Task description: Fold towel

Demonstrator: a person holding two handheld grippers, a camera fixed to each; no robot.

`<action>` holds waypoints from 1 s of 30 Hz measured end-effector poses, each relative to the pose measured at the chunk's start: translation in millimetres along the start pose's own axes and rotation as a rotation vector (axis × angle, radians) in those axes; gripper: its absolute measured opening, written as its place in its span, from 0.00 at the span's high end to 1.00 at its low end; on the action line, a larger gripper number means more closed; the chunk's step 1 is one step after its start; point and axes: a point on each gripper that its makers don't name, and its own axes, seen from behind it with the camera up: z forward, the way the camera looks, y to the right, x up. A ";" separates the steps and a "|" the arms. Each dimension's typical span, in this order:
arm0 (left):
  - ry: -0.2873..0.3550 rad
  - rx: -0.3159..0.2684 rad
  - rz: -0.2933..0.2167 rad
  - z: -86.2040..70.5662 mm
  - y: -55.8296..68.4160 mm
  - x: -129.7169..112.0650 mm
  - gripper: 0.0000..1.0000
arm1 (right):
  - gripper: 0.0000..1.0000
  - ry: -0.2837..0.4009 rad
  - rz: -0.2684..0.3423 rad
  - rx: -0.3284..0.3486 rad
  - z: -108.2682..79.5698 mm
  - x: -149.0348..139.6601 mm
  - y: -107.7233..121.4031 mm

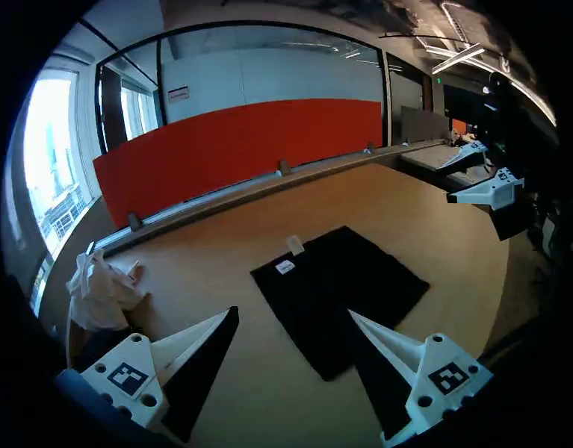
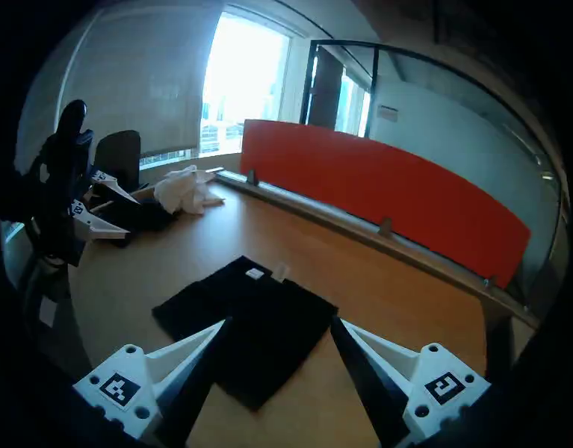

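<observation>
1. Shows a black towel (image 1: pixel 346 291) lying flat on the wooden desk (image 1: pixel 406 216), about mid-desk, with a small white tag (image 1: pixel 285 266) near its far corner.
2. Holds the left gripper (image 1: pixel 292 311) at one end of the desk, aimed at the towel, close to a heap of white cloth (image 1: pixel 99 295). Has the fingers spread wide, with nothing gripped between them.
3. Holds the right gripper (image 2: pixel 279 320) at the other side, also aimed at the towel. Has its fingers just as wide apart and empty.
4. Frames the near part of the towel between both pairs of fingertips, without making clear whether any tip touches the fabric.
5. Suggests, in the right gripper view, a layered towel: one dark panel seems to lie over another, with the lower one sticking out to the left.
6. Catches the right gripper again in the left gripper view, raised by the desk's right edge, well apart from the towel.
7. Catches the left gripper again in the right gripper view, at the far left, with a dark shape behind it too shadowed to make out.
8. Lines the desk's far edge with a low red partition (image 1: pixel 241 149), with glass panels behind it and a bright window (image 2: pixel 245 82) to the side.
</observation>
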 end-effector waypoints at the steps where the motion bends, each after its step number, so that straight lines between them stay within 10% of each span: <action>1: -0.008 -0.005 -0.001 2.9 3.0 -5.3 0.03 | 0.00 -0.009 0.001 0.002 2.8 -5.9 -1.0; 30: -0.277 -0.129 0.017 83.4 52.7 -149.0 0.02 | 0.00 -0.232 0.053 0.094 70.8 -161.9 -37.5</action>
